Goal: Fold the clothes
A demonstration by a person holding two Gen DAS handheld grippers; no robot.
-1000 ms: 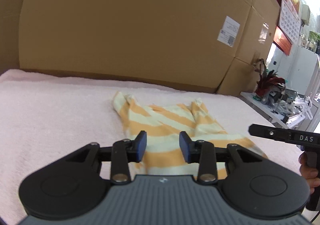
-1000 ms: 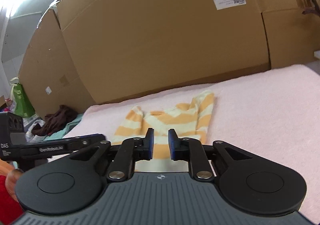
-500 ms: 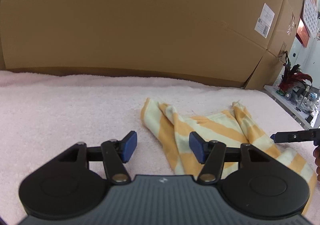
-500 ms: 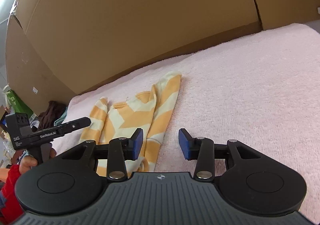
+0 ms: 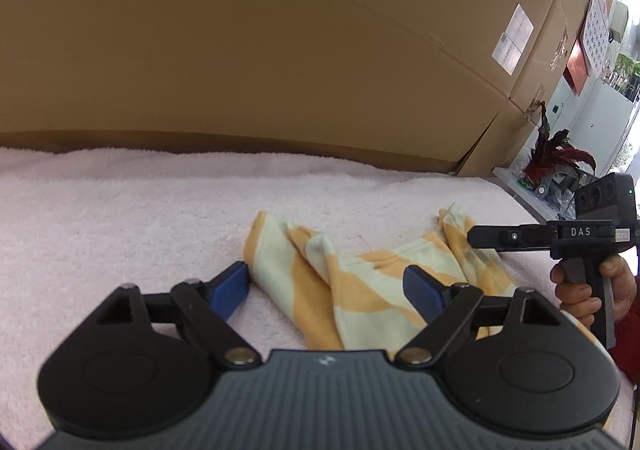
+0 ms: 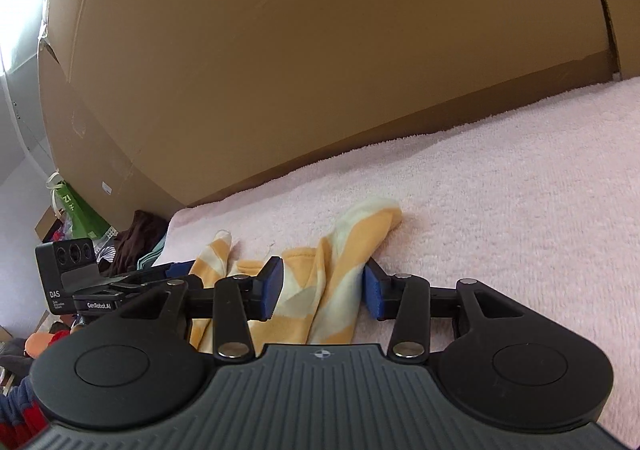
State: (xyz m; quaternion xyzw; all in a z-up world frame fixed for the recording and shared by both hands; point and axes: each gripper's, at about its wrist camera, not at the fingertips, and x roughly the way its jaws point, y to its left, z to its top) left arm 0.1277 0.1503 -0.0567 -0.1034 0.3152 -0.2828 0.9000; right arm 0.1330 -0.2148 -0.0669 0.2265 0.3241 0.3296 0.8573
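Note:
An orange and cream striped garment [image 5: 360, 282] lies rumpled on the pink towel surface [image 5: 120, 210]. My left gripper [image 5: 326, 290] is open wide, low over the garment's left sleeve, with the cloth between its blue pads. My right gripper [image 6: 322, 288] is open, straddling the garment's right sleeve [image 6: 340, 250]. In the left wrist view the right gripper [image 5: 480, 238] shows at the right over the far sleeve. In the right wrist view the left gripper [image 6: 176, 272] shows at the left by the other sleeve.
Large cardboard boxes [image 5: 280, 50] stand as a wall right behind the towel. A green bag [image 6: 76, 210] and dark clothes [image 6: 136, 238] lie beyond the left end. A shelf with a red plant [image 5: 556, 154] is at the right.
Both grippers opened wider and moved apart and down, each onto a sleeve end of the garment. The right gripper, nearly shut a second ago, now straddles the right sleeve.

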